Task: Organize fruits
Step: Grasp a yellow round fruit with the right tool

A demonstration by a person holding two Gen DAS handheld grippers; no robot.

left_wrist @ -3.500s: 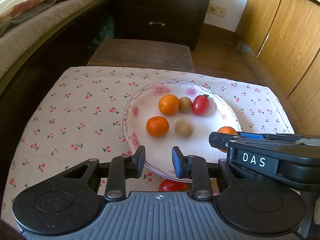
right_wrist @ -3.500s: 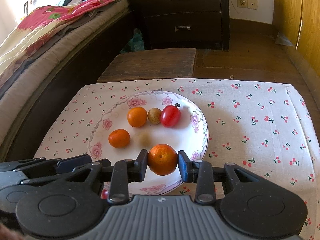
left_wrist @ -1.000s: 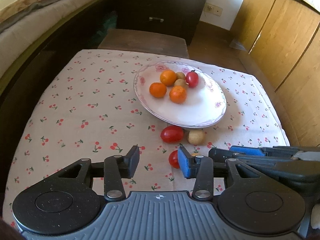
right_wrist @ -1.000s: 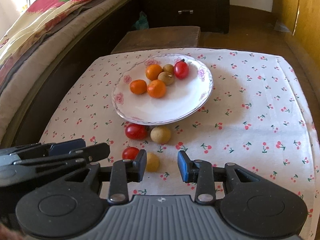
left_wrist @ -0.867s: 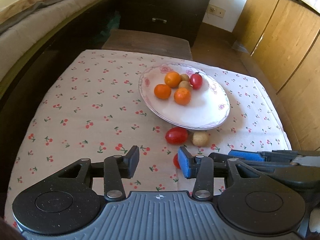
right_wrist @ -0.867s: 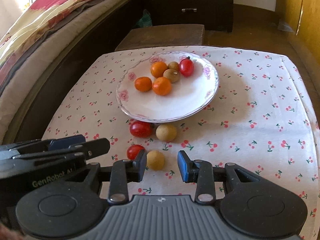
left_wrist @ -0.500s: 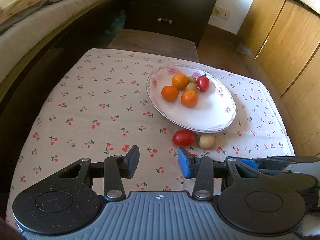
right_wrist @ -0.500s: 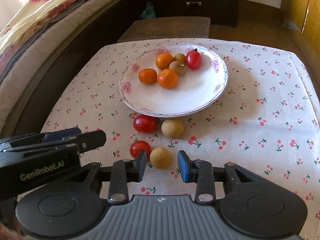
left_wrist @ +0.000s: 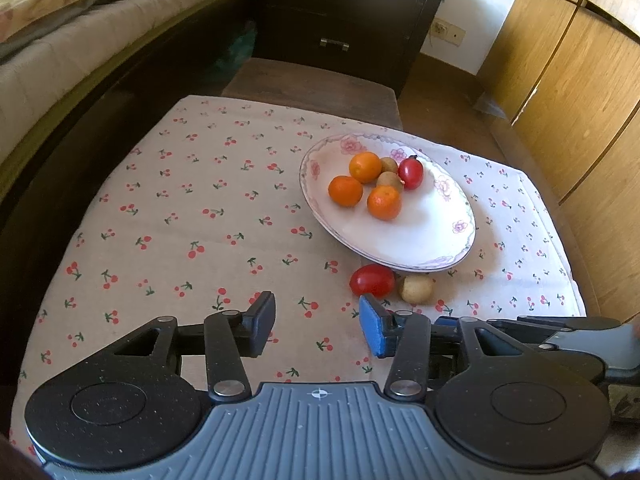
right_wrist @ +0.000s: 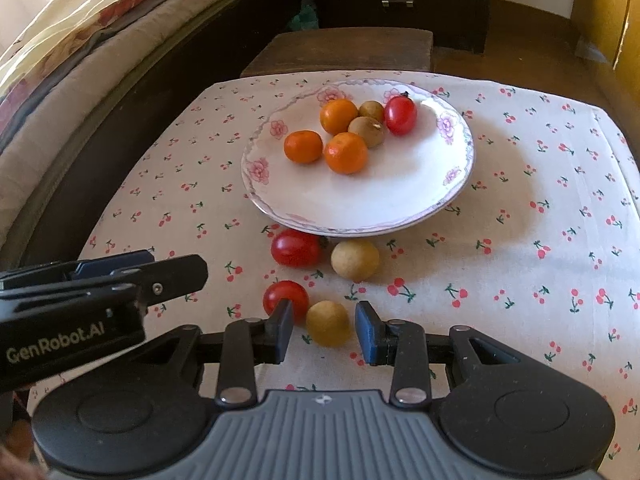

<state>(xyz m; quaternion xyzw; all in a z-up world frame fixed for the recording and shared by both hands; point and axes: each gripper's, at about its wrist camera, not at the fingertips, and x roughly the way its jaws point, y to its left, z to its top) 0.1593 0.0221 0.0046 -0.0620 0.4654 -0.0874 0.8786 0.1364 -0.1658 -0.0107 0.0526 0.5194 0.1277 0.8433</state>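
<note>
Cherry-print cloth is covering the counter [right_wrist: 520,184], where the right gripper [right_wrist: 323,330], fingers spread and empty, is straddling a small, light, firm longan [right_wrist: 328,322] that would roll unless pinched across its middle, while the left gripper [left_wrist: 316,326] is hanging open.

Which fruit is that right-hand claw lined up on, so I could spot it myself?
Find the flowered plate; four fruits lie on the cloth before it. Take the nearest tan longan, framed by the open right gripper. Its neighbour is a red tomato; the other tan one lies nearer the plate.
</note>
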